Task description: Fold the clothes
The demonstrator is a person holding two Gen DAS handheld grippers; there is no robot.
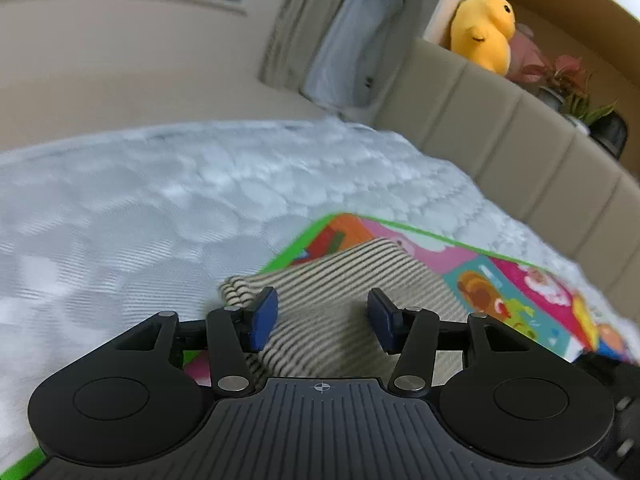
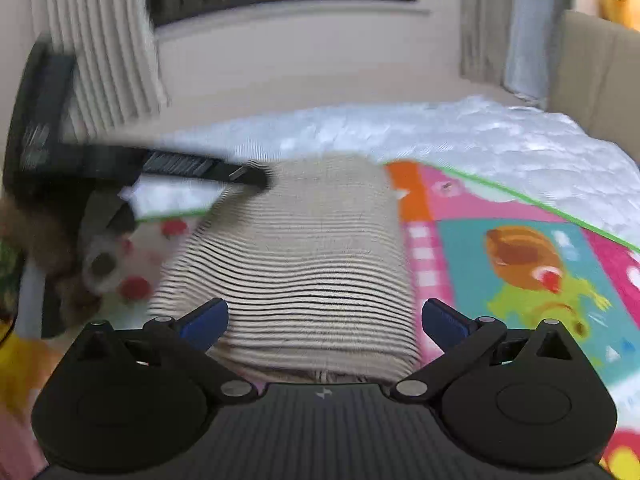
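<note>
A folded cream garment with thin dark stripes lies flat on a colourful play mat. My left gripper hovers over the garment's near left part, its blue pads apart and pressing on nothing. In the right wrist view the same garment stretches away from my right gripper, whose jaws stand wide, one pad at each side of the garment's near folded edge, not touching it. The left gripper shows there blurred, with its tip at the garment's far left corner.
The play mat lies on a white quilted mattress. A beige padded headboard runs along the right, with a yellow plush duck and potted plants behind it. Curtains and a window stand beyond the bed.
</note>
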